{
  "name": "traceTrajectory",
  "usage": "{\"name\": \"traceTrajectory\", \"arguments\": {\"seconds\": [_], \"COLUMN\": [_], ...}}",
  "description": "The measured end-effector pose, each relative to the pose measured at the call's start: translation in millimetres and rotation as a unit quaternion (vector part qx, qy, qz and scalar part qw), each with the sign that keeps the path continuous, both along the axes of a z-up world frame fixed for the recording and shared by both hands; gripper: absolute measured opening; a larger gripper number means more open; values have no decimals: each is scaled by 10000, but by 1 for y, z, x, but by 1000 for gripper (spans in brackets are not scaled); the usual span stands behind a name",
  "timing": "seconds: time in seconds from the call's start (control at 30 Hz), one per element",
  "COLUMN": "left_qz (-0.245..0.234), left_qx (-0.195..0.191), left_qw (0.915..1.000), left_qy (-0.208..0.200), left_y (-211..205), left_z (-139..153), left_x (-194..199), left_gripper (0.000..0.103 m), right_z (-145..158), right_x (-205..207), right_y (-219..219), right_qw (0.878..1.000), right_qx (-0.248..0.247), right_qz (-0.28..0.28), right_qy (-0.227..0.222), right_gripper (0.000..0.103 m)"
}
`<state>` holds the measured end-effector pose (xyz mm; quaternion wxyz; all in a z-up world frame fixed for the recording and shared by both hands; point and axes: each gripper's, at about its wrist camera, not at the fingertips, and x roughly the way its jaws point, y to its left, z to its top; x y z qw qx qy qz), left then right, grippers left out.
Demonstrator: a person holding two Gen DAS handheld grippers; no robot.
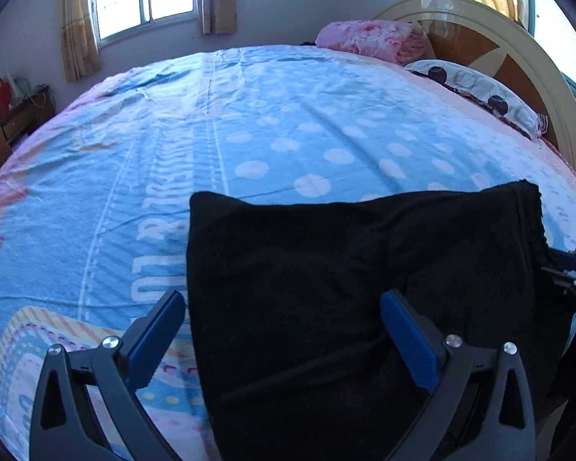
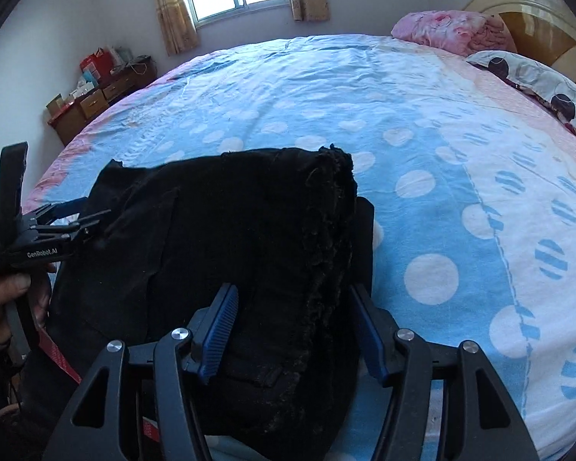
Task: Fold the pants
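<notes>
- The black pants (image 1: 326,288) lie folded into a thick rectangle near the bed's (image 1: 249,115) near edge, on the blue dotted sheet.
- The left gripper (image 1: 282,330) angles down over the pile's left edge, jaws wide apart, one blue pad off the cloth and one above it.
- The right gripper (image 2: 293,330) tilts down over the frayed right edge, jaws apart, straddling the fabric without pressing.
- A hand (image 2: 4,299) grips the left tool's handle.
</notes>
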<state>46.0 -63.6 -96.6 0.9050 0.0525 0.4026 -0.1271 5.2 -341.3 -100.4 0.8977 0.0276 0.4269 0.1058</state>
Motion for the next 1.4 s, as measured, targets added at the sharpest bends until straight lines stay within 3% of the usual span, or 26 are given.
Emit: {"name": "traceTrajectory", "arguments": {"seconds": [0.07, 0.27, 0.4, 0.63, 0.93, 1.0, 1.2, 1.3, 1.4], "left_qz": [-29, -275, -260, -443, -573, -647, -830, -949, -931], "left_qx": [72, -302, -245, -734, -796, -663, -527, -583, -655], "left_qw": [10000, 9990, 9992, 9959, 9946, 9952, 9946, 9928, 9924], "left_qy": [-28, -166, -193, 302, 346, 317, 326, 433, 467], "left_y": [0, 15, 22, 28, 36, 30, 19, 23, 24], "left_z": [3, 13, 7, -19, -16, -19, -20, -19, -19], "left_x": [-5, -33, -39, -20, -12, -9, -5, -4, -4], "left_gripper": [103, 103, 103, 103, 103, 103, 103, 103, 103], "right_z": [4, -3, 2, -3, -4, -7, -12, -10, -15], "right_x": [-2, -5, -10, -12, -12, -8, 9, 5, 4], "right_y": [-3, -25, -31, -34, -39, -36, -19, -26, -30], "right_qw": [10000, 9977, 9959, 9955, 9911, 9908, 9950, 9920, 9884], "right_qx": [62, 637, 862, 902, 1274, 1304, 962, 1236, 1486], "right_qz": [-52, -190, -268, -285, -188, -169, -223, -197, -188], "right_qy": [-31, 126, 55, 43, 326, 315, 130, 160, 239], "right_gripper": [60, 66, 66, 66, 66, 66, 62, 46, 41]}}
